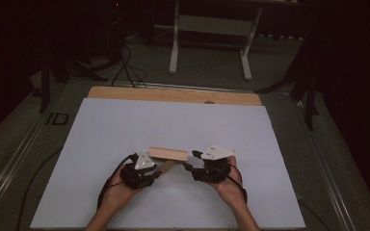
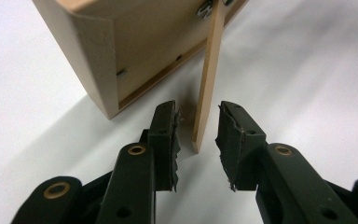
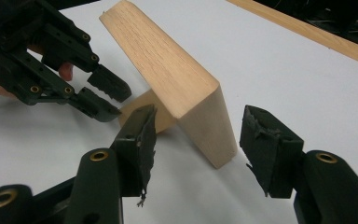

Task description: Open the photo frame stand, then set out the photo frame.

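A light wooden picture frame (image 1: pixel 168 154) stands tilted on the white table top (image 1: pixel 125 120), propped by a thin wooden back strut (image 2: pixel 206 93). My left gripper (image 2: pixel 198 137) has one jaw on each side of the strut's lower end, with a gap on both sides, so it is open. Seen from the right gripper view, the left gripper (image 3: pixel 114 102) reaches in from the upper left. My right gripper (image 3: pixel 205 144) is open, its jaws straddling the near end of the frame (image 3: pixel 177 79) without touching it. From above, the left gripper (image 1: pixel 160 173) and right gripper (image 1: pixel 191 161) flank the frame.
A bare wooden strip (image 1: pixel 173 95) runs along the table's far edge. Beyond it are a dark floor, cables (image 1: pixel 125 67) and a white stand (image 1: pixel 212 29). White surface lies open on all sides of the frame.
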Available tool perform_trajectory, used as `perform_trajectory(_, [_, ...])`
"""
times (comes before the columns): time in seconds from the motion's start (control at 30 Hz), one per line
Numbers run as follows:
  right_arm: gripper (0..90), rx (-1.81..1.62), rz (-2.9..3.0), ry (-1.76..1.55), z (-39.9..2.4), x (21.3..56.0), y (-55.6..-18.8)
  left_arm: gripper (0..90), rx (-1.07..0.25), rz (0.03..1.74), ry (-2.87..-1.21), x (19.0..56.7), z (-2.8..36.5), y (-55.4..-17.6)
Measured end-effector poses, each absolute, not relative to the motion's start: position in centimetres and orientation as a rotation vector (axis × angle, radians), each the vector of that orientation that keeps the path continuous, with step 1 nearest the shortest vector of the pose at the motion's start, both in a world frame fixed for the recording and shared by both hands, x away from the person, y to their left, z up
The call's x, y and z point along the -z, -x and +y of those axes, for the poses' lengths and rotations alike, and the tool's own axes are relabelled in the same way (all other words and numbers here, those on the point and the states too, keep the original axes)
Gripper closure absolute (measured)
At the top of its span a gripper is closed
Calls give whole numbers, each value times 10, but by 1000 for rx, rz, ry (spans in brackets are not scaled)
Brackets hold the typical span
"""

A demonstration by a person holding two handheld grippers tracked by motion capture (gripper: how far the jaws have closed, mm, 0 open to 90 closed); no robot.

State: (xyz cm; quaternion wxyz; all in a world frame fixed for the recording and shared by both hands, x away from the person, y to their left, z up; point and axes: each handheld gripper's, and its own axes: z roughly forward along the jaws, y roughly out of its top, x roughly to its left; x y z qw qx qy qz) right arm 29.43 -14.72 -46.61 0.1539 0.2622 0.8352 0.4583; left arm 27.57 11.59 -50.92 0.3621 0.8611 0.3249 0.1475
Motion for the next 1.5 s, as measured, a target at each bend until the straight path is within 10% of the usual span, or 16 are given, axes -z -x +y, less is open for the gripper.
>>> perform_trajectory(1.5, [477,-1416,2231,-831,-170,455,-298,763,-446,800,-2096,488,143,-262])
